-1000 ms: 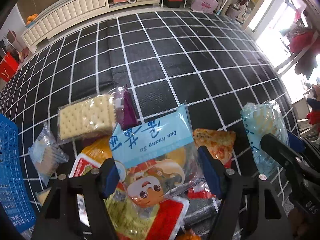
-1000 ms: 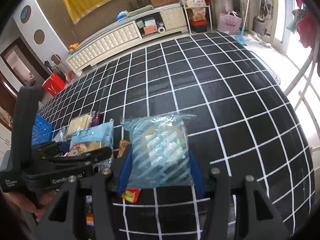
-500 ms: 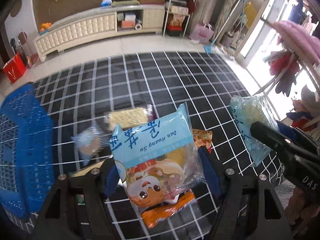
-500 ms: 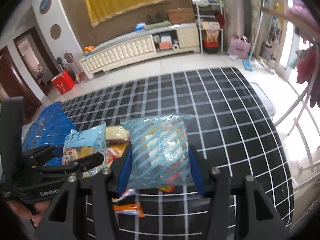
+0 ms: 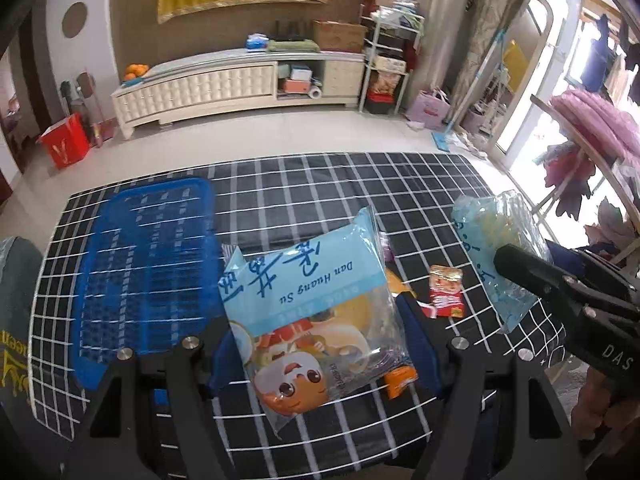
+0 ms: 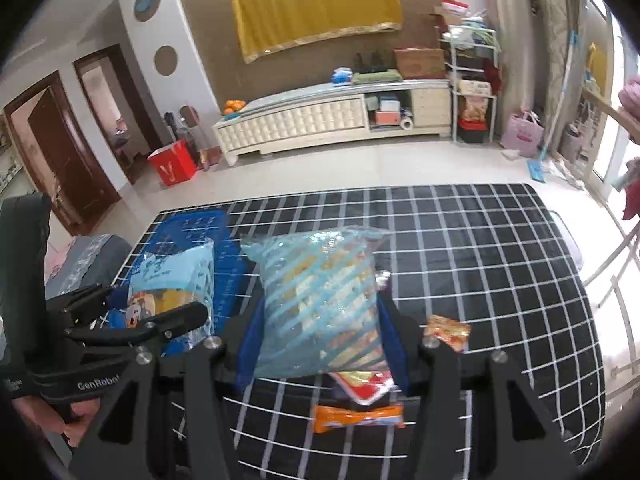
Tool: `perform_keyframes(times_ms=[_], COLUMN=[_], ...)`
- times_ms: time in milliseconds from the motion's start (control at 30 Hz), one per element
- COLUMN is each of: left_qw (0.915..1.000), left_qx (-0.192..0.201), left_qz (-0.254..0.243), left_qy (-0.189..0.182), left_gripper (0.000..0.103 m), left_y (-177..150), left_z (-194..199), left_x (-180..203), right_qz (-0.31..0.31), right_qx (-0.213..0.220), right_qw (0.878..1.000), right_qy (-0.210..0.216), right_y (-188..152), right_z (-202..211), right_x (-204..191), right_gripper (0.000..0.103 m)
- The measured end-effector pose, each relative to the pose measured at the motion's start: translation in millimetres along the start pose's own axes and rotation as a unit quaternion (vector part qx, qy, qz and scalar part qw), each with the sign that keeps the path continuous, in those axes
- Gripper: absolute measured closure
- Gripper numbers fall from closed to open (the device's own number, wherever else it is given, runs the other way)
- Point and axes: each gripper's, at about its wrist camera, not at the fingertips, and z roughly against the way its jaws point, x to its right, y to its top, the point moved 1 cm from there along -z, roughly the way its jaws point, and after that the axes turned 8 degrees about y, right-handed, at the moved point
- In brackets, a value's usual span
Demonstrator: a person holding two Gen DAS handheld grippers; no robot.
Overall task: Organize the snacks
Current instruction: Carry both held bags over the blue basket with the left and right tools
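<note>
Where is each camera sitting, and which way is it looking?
Left wrist: on the left hand-held gripper, looking down at its cartoon snack bag; a hand shows bottom right.
Right wrist: on the right hand-held gripper, looking down at its striped bag; a hand shows bottom left.
Shared: blue basket, checked cloth.

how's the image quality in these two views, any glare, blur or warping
Left wrist: sharp on the blue snack bag; window at right blown out; fisheye bends the checked cloth. Right wrist: slightly softer; striped bag readable; right edge overexposed; dark corners in both.
</note>
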Motion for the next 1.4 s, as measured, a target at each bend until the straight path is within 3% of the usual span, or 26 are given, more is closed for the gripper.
perform_keyframes(times_ms=[267, 700, 1400], left_qw=[0.9996, 0.9989, 0.9971], left_qx=[0.012, 0.004, -0.057], left_qz=[0.009, 0.001, 0.025], left_qy=[0.025, 0.047, 0.044], left_gripper=[0.033, 0.033, 0.033], left_y=[-8.6, 4.0, 40.1], left_z=[22.1, 7.4, -87.8], left_x=[-64.1, -136.7, -197.2], right_qz=[0.027, 0.053, 0.084], right_qx=[0.002, -0.007, -0.087], right_qw=[0.999, 0.998, 0.992], right_qy=[0.024, 0.044, 0.039], right_y=[11.2, 31.7, 45.7], right_z=[-25.6, -84.3, -198.4], right_x=[-67.3, -134.6, -148.4], right_gripper=[0.045, 0.045, 0.045])
